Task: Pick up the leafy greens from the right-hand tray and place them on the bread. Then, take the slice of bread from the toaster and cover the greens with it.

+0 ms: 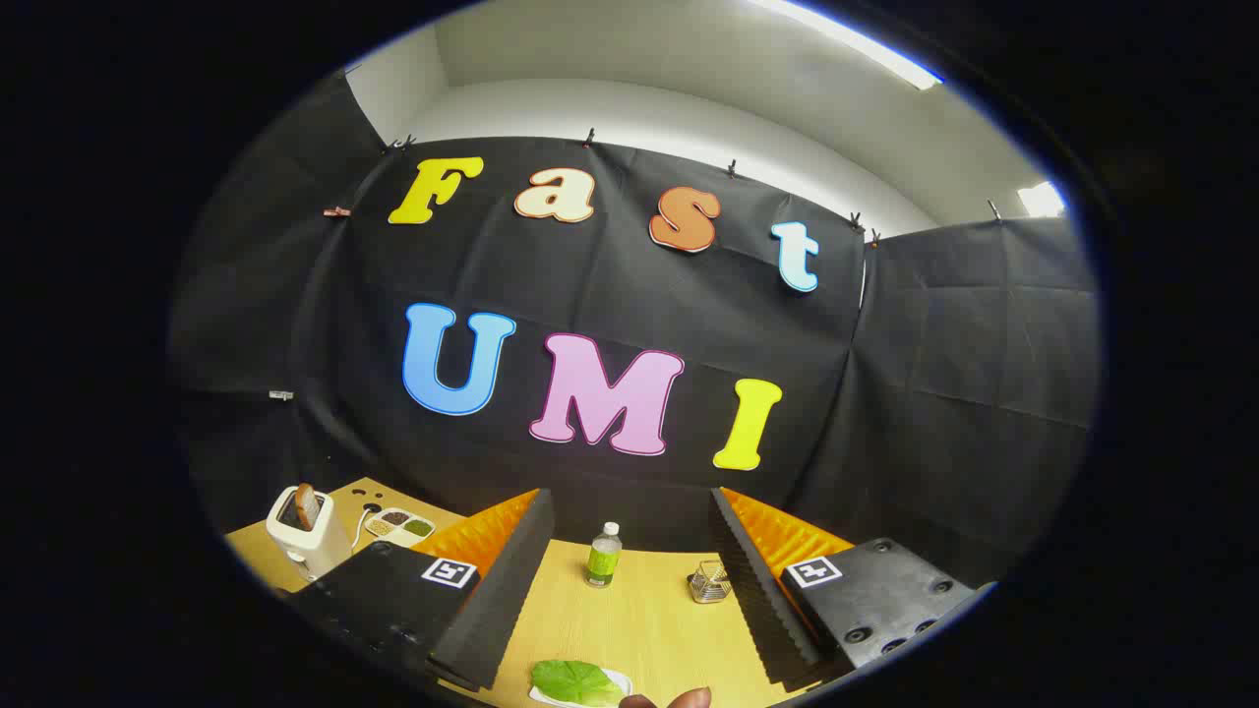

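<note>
Gripper [629, 580] fingers spread wide over leafy greens [575, 680], whose tray [620, 678] is partly cut off.

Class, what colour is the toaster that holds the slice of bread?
White or cream: the toaster, seen in the gripper view, beyond the open hand-held gripper.

Greens [573, 681] lie on a tray [618, 678] between the spread fingers [492, 590]. Beyond them a bottle [604, 556] stands left of a wire holder [708, 582]. Far left, bread [306, 505] sits in the toaster [307, 536], a dish [398, 526] behind it.
</note>
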{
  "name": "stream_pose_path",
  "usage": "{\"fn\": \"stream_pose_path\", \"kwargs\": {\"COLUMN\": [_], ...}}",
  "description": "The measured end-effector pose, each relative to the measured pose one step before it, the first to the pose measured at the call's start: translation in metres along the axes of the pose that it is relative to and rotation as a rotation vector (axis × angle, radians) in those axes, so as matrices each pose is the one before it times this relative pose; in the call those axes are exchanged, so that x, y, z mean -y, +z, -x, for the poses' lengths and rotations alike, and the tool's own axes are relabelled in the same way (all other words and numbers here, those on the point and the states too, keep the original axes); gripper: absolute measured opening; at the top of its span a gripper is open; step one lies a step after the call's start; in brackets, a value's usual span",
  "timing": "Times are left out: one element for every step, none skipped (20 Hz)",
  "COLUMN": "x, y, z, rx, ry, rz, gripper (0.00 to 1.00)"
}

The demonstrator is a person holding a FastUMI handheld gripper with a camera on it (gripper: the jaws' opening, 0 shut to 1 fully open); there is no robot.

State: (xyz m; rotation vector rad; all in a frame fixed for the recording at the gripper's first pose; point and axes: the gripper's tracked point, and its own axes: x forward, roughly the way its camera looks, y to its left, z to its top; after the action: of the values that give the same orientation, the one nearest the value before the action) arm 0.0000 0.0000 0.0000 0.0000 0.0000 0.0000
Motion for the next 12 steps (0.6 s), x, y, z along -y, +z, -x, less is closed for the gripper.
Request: {"fn": "stream_pose_path", "kwargs": {"x": [0.00049,-0.00141,0.00137,0.00097,0.00031,-0.00108,-0.00143,-0.00118,0.00043,-0.00003,-0.00015,-0.00032], "y": [0.00155,0.0006,-0.00062,-0.00027,-0.00014,-0.00052,-0.00026,-0.00025,-0.00063,-0.00009,0.00004,0.0012], "z": [-0.00039,-0.00038,0.00035,0.00063,0.00031,0.00038,0.00011,0.00063,0.00033,0.00037,0.00053,-0.00027], "rx": [0.00312,0.0008,0.00036,0.00167,-0.00031,-0.00141,-0.00178,-0.00118,-0.00278,-0.00276,0.00045,0.0], "ry": [-0.00176,0.00818,0.00364,-0.00022,-0.00164,0.00107,0.0022,0.00014,0.00185,0.00259,0.0039,0.0014], "rz": [0.00207,0.00445,0.0042,0.00308,-0.00133,-0.00494,-0.00433,-0.00042,0.00116,0.00216,0.00318,0.00535], "gripper": [0.98,0.98,0.98,0.98,0.98,0.98,0.98,0.98,0.98,0.98,0.98,0.98]}}
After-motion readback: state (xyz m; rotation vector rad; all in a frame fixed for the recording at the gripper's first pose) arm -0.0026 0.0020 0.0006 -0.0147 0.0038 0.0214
